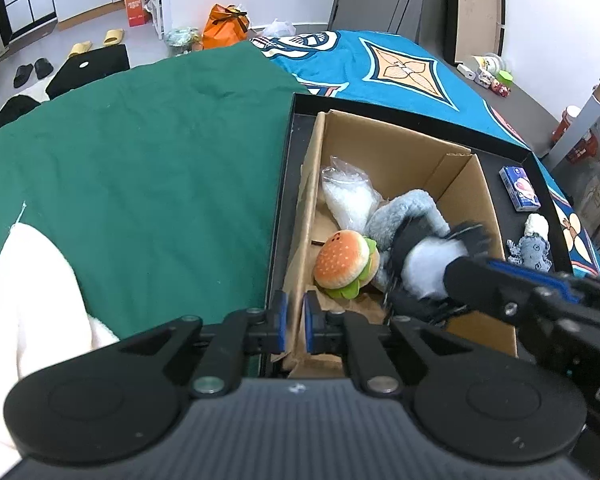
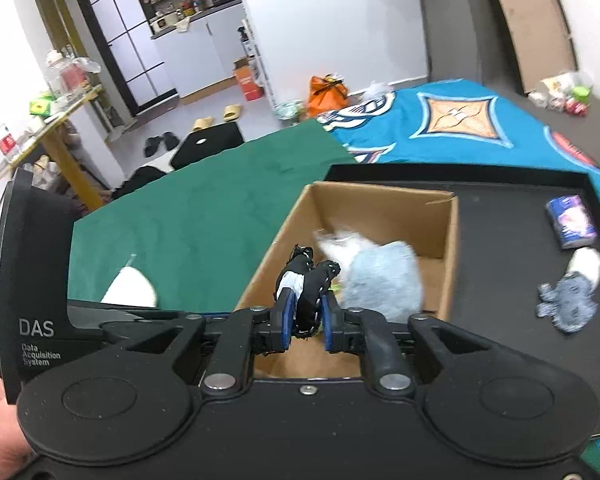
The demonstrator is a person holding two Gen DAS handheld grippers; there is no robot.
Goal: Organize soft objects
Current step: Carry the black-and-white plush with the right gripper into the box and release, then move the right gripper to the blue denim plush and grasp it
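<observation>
A brown cardboard box [image 1: 400, 148] stands in a black tray [image 1: 512, 208] on the bed. In it lie a burger plush [image 1: 346, 264], a grey-blue plush [image 1: 404, 216] and a clear bag of white filling [image 1: 350, 196]. My left gripper [image 1: 295, 320] is shut on the box's near left wall. My right gripper [image 2: 306, 316] hangs over the box [image 2: 380, 204], shut on a black-and-white plush toy [image 2: 304, 284]. That toy [image 1: 428, 264] hangs just right of the burger, above the grey-blue plush [image 2: 384, 276].
On the tray floor right of the box lie a small tissue pack [image 1: 520, 188] and a little grey-blue toy [image 1: 530, 246]. A green cloth [image 1: 140, 168] covers the bed to the left, with a white soft thing [image 1: 32, 300] near me. A blue patterned blanket [image 1: 400, 68] lies behind.
</observation>
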